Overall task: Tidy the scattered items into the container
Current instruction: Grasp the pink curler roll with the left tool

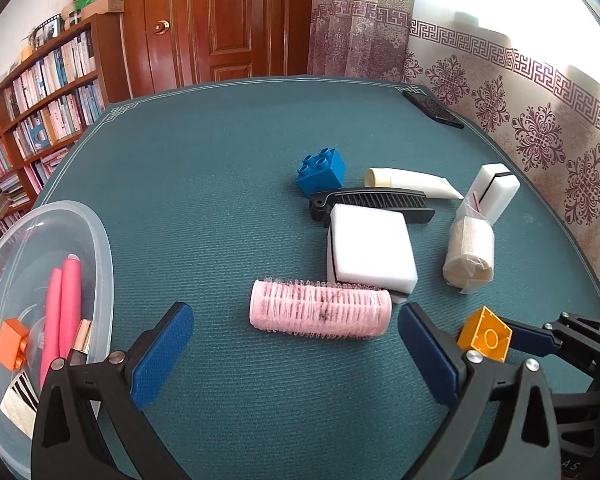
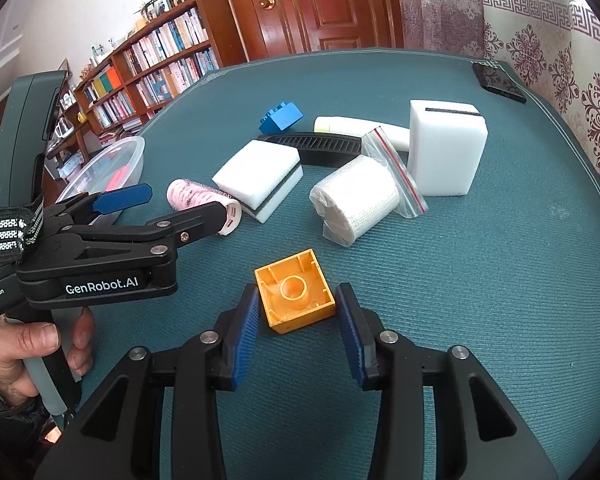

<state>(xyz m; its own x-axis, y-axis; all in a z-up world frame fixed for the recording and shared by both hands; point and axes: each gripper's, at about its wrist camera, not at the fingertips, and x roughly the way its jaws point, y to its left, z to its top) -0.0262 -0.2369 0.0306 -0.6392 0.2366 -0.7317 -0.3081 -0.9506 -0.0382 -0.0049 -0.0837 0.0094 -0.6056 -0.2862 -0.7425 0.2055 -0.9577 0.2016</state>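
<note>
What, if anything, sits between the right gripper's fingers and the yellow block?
Nothing visible. The right gripper is open, with the upturned yellow block between its fingertips on bare mat. Whether the pads touch it is unclear. The left gripper hangs off to the side.

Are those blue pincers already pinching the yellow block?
Apart. The right wrist view shows teal mat between the yellow block and each finger of the right gripper, which sits open around it.

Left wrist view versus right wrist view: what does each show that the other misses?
Only the left wrist view shows the container's contents: pink rollers and an orange block. Only the right wrist view shows the hand holding the left gripper, and the yellow block's hollow underside between the right gripper's open fingers. Both show the pink curler, sponges and blue block.
</note>
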